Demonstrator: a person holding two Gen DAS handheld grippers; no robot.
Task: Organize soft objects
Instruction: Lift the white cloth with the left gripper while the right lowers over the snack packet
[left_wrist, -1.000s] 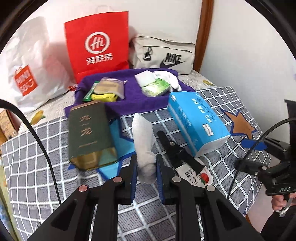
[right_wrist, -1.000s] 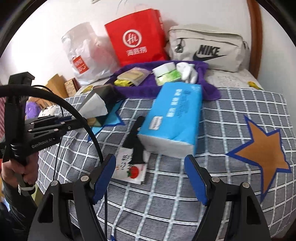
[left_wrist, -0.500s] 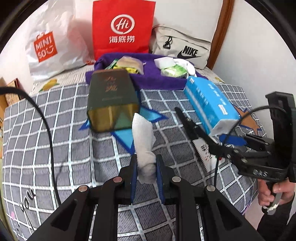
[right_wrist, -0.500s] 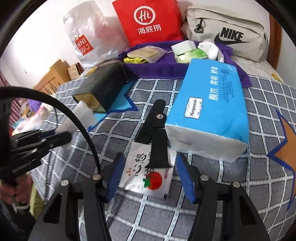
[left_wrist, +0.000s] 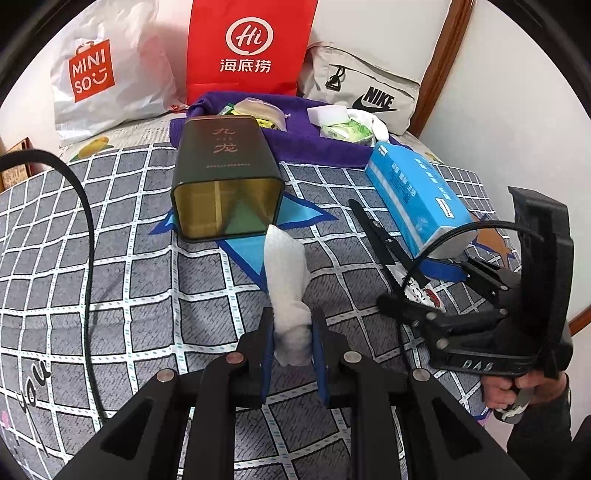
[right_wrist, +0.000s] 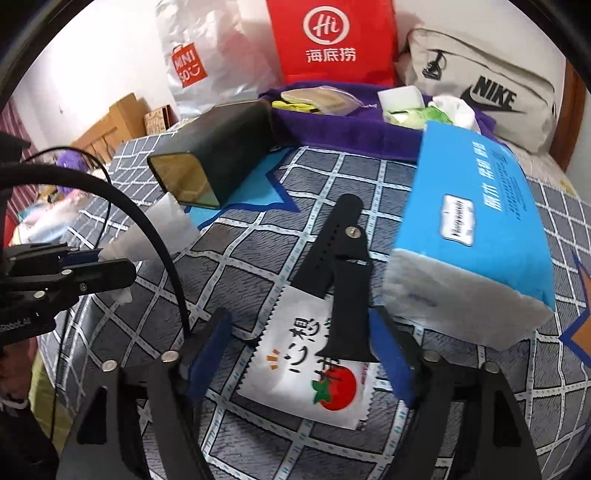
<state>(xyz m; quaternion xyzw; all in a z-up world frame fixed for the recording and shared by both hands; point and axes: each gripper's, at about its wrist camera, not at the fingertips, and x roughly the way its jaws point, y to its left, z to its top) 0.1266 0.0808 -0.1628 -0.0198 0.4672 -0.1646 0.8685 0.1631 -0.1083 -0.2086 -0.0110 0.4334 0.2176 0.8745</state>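
My left gripper (left_wrist: 293, 354) is shut on a white tissue wad (left_wrist: 286, 280) and holds it upright above the checked bedspread, in front of the open end of a dark tin box (left_wrist: 225, 173). The tissue also shows in the right wrist view (right_wrist: 155, 229). My right gripper (right_wrist: 299, 354) is open, its blue pads either side of a white sachet with a tomato print (right_wrist: 306, 362) and a black watch strap (right_wrist: 343, 280) that lies across it. A blue tissue pack (right_wrist: 476, 225) lies just right of them.
A purple towel (left_wrist: 306, 144) at the back holds small packets and white cloth. Behind it stand a red paper bag (left_wrist: 251, 48), a white Miniso bag (left_wrist: 103, 74) and a beige Nike pouch (left_wrist: 362, 92). The bed edge drops off at the right.
My left gripper has swung left with the tissue, bringing the tin box's open end ahead of it. My right gripper has moved down and forward, closing in around the sachet and strap.
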